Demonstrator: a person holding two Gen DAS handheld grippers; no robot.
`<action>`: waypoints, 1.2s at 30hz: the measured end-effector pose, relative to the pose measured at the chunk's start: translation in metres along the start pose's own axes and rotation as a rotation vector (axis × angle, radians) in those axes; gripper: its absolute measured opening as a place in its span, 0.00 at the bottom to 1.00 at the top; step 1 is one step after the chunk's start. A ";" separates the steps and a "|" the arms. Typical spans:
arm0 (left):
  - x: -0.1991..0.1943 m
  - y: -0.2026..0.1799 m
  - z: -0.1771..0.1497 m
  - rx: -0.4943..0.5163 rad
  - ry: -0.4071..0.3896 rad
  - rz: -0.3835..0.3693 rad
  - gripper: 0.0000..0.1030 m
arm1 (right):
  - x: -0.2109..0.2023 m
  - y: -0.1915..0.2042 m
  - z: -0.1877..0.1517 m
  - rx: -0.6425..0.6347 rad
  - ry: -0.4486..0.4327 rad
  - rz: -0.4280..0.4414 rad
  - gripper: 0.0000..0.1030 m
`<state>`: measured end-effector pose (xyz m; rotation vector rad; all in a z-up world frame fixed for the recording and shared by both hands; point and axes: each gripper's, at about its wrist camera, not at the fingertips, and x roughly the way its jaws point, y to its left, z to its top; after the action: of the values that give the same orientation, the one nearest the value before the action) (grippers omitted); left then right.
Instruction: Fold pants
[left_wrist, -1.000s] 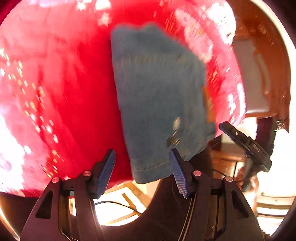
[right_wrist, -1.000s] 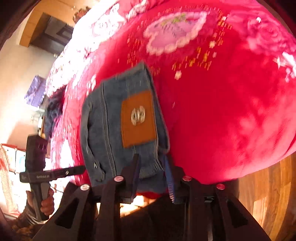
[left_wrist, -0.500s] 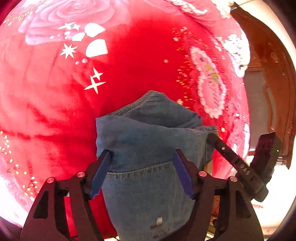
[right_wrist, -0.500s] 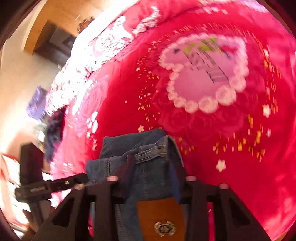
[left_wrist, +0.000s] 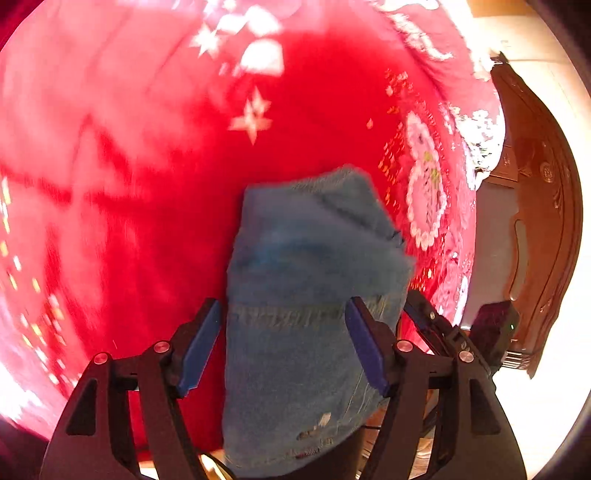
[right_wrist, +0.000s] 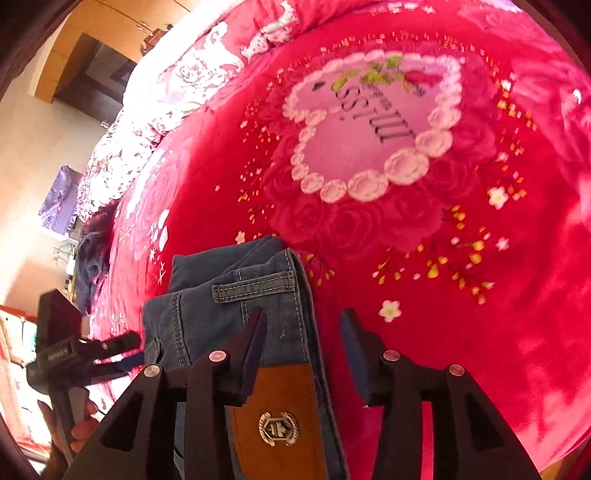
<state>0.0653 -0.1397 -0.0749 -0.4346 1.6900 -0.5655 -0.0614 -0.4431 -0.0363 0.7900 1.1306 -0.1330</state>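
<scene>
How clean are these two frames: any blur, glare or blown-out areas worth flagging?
Left wrist view: motion blur smears the jeans and red blanket; right edge blown out white. Right wrist view: sharper, jeans stitching and leather patch crisp; wall at left overexposed; strong fisheye curvature in both.

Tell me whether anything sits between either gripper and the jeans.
Nothing visible does. The folded jeans lie on the red blanket directly under the open left gripper; the open right gripper straddles their waistband edge.

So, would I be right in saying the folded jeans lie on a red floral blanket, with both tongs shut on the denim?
Not quite: both tongs are open. The right wrist view shows the right tongs apart beside the jeans; the left tongs straddle them. The blanket is right.
</scene>
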 end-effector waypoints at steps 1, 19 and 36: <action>-0.003 -0.002 -0.006 0.013 0.005 -0.009 0.66 | 0.005 0.001 0.000 0.021 0.016 0.011 0.42; 0.025 -0.052 -0.038 0.350 -0.058 0.354 0.70 | 0.000 0.016 -0.059 -0.177 0.082 -0.117 0.45; 0.016 -0.025 -0.093 0.295 0.109 0.160 0.52 | -0.056 0.004 -0.102 -0.119 0.054 0.012 0.09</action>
<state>-0.0298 -0.1570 -0.0595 -0.0561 1.6930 -0.7168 -0.1615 -0.3927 -0.0067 0.6979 1.1741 -0.0342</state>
